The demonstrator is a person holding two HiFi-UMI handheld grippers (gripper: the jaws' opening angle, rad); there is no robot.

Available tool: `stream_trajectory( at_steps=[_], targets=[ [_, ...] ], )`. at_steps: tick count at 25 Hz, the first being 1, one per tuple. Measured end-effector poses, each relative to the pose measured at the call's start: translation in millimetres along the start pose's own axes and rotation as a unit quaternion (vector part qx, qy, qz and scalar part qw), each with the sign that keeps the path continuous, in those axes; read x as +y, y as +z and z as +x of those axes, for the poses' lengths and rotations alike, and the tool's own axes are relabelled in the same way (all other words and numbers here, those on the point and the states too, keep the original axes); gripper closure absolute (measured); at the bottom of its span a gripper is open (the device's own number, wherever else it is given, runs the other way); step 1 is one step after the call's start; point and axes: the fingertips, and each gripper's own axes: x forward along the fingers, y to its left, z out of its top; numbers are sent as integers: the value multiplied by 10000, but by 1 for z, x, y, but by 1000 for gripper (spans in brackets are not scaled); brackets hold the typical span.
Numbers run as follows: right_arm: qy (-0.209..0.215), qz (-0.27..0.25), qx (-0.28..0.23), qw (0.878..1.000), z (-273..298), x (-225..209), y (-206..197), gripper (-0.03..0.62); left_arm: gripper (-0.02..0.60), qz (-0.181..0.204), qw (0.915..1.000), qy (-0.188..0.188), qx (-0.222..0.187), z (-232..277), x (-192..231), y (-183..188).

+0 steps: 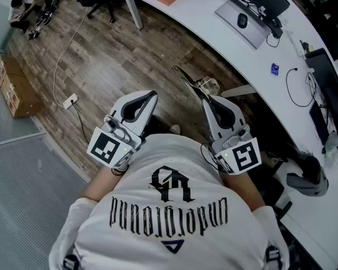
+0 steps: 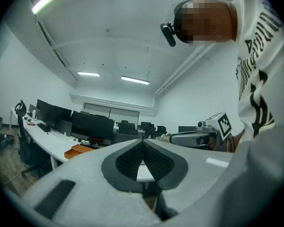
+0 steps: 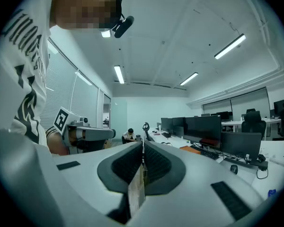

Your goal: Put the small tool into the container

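My right gripper (image 3: 142, 144) pinched the thin flat tan tool (image 3: 136, 190), up at one o'clock ahead of me. My left gripper (image 2: 143, 142) was pressed together, empty. I judged the tool was in no container yet, so the delivery all remained.

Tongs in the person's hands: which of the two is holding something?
The right tongs: a thin flat strip is pinched between its jaws. The left tongs are closed on nothing.
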Motion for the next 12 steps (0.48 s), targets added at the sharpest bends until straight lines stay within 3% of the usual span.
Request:
stream_trajectory(
  at_steps=[12],
  targets=[
    [95, 20, -53, 9999, 51, 0, 5, 571, 568, -52, 9998, 182, 30, -10, 56, 1]
  ],
)
